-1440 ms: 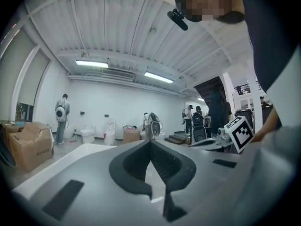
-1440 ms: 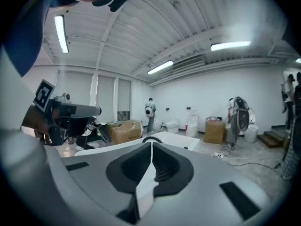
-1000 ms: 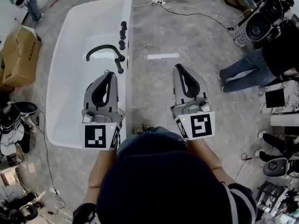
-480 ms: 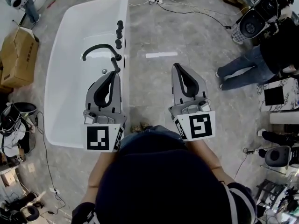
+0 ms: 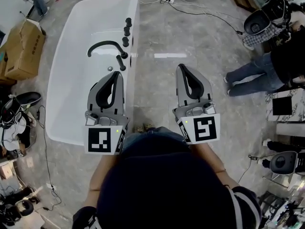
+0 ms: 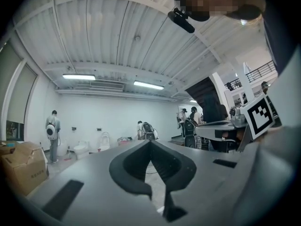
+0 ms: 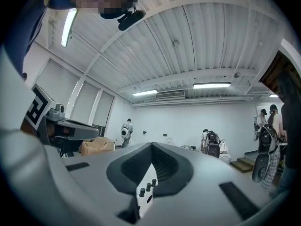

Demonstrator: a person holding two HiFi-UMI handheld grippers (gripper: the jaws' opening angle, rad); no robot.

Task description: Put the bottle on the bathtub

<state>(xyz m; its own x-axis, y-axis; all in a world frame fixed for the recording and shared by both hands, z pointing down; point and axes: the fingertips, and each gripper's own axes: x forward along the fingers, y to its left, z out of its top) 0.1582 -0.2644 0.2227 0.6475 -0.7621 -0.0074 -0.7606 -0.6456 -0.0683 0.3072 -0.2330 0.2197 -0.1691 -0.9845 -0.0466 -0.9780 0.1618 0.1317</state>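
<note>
No bottle shows in any view. The white bathtub (image 5: 66,85) lies lengthwise at the left of the head view. A black arched faucet (image 5: 102,47) and black knobs (image 5: 127,30) stand on its right rim. My left gripper (image 5: 116,74) hovers over the tub's right rim near the faucet handle, shut and empty. My right gripper (image 5: 183,67) is held over the grey floor to the right of the tub, also shut with nothing in it. In the right gripper view, the tub rim with its knobs (image 7: 146,188) peeks through the gap behind the closed tips.
A cardboard box (image 5: 24,49) and shoes (image 5: 23,99) lie left of the tub. A power strip with cables (image 5: 167,0) runs across the far floor, with a white tape strip (image 5: 170,55) nearer. A person in jeans (image 5: 252,78) and equipment stand at the right.
The head view has shifted a little, so the tub sits slightly differently in frame. Both grippers stay shut and in about the same place.
</note>
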